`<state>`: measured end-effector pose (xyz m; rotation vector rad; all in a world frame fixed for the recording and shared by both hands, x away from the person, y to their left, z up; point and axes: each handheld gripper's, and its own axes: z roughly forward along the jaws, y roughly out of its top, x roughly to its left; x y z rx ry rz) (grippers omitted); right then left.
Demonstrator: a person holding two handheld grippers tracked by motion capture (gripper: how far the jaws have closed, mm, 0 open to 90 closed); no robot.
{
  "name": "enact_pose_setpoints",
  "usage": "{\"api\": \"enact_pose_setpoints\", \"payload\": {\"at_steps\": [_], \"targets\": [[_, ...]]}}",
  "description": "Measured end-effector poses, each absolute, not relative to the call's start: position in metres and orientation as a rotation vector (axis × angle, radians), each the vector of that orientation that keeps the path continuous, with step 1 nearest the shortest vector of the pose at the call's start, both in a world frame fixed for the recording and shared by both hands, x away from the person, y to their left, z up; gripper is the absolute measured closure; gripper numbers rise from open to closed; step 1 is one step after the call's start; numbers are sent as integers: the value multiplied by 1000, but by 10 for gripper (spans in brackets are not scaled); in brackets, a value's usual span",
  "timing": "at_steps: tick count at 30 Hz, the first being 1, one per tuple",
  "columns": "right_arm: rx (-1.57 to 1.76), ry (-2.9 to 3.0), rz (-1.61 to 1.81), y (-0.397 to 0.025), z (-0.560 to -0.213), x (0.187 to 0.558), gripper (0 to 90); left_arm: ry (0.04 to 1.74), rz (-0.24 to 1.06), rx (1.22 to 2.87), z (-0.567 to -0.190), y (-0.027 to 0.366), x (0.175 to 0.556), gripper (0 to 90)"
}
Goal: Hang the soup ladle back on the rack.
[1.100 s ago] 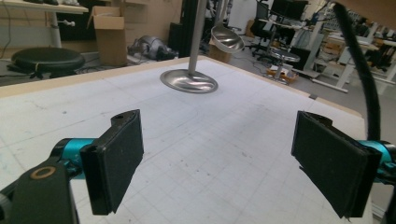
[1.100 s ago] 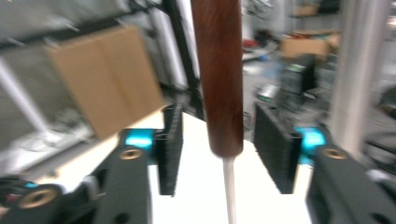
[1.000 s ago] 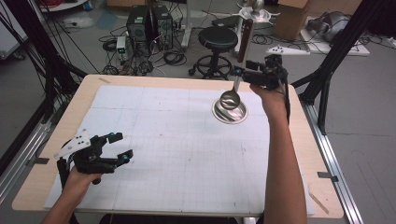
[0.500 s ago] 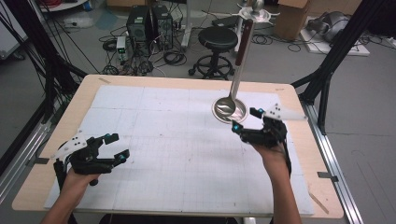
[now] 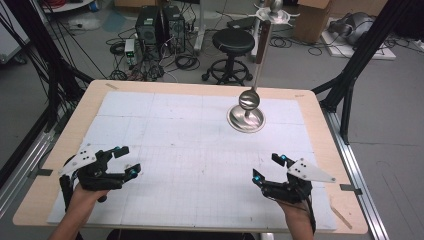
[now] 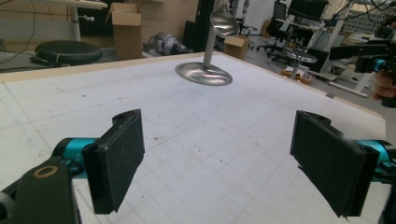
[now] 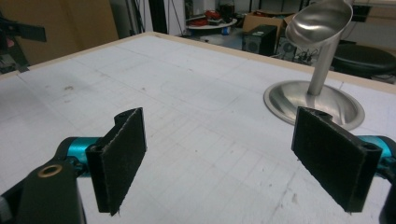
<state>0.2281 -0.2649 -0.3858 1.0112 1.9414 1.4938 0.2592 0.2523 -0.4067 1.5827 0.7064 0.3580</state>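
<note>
1. Bench [image 5: 320, 150] came first: its wooden top carried a white gridded mat [image 5: 190, 150] that covered nearly all of it, with bare wood showing as a border on every side.
2. Metal stand [image 5: 246, 119] stood upright on the far right part of the mat, a round shiny base with a thin pole rising from it and a ladle-like bowl partway up the pole. In your left gripper view the stand [image 6: 204, 73] sat ahead and well apart from the jaws; in your right gripper view it [image 7: 314, 100] lay ahead to the right, beyond the right jaw.
3. Your left gripper [image 5: 125, 161] rested low over the near left corner of the mat, held in your left hand [image 5: 87, 192]. Its jaws stood wide apart with nothing between them, only bare mat showing in the gap.
4. Your right gripper [image 5: 269, 168] sat over the near right part of the mat, held in your right hand [image 5: 295, 207], well short of the stand. Its jaws were also spread wide and held nothing.
5. The two grippers were well apart from each other, one at each near corner, and neither touched the stand.
</note>
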Motion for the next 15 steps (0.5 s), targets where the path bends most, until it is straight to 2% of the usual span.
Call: {"api": "enact_pose_setpoints", "payload": {"at_steps": [15], "targets": [[1083,1902,1466,-273,-394,221,167,695,338,1603,-409,247,256,183]]}}
